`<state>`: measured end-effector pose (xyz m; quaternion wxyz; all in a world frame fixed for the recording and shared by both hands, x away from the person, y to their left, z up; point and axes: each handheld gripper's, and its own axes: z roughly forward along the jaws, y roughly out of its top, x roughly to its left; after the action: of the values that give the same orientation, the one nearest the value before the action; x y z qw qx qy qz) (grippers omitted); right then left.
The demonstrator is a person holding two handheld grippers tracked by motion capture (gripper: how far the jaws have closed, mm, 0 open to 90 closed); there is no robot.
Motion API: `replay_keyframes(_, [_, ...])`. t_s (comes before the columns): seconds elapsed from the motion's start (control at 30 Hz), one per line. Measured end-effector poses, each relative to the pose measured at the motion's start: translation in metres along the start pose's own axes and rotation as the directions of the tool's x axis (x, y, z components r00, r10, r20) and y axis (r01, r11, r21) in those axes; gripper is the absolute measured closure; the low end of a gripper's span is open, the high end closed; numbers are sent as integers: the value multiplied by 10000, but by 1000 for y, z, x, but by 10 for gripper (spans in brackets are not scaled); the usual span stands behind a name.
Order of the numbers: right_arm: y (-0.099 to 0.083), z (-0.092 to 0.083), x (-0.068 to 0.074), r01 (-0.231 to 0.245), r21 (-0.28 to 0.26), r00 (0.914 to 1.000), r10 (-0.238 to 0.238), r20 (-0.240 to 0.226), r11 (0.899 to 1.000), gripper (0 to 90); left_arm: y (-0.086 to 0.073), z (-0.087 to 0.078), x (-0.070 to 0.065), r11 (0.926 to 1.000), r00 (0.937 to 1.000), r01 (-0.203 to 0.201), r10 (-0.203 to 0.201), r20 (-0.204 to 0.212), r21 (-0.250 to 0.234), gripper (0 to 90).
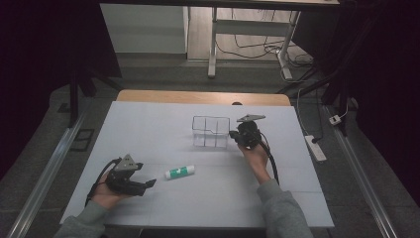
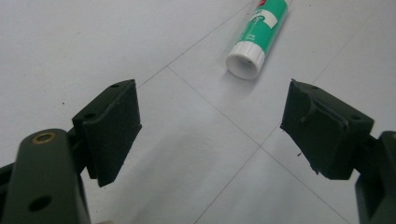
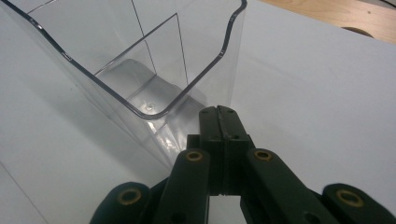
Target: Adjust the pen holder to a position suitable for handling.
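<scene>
While the left gripper (image 1: 148, 184) rests low on the white table (image 1: 148, 129), jaws spread wide and empty, a green glue stick (image 1: 179, 172) lies just ahead of it. Right gripper (image 1: 236, 139) is clenched, jaws pressed together, against the clear organizer (image 1: 211, 131).

Grey sleeves, black claws
Left claw (image 1: 148, 184) and right claw (image 1: 236, 137): matte black, brass-coloured pivot pins, small screws, grey three-cornered top plates, trailing black cables; grey sleeves at lower frame.

Dim room, grey floor (image 1: 163, 74), white desk frame (image 1: 213, 44), possibly cables (image 1: 257, 47)
</scene>
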<state>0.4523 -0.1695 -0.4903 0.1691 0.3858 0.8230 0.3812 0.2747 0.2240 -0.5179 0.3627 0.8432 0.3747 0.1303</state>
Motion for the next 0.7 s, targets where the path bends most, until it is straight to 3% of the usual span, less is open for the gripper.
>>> replay_keyframes(0.7, [9,15,12,-75,-49,10000,75,-39,10000,893,-2,1,2,9999,10000,-12,11,39,99,191])
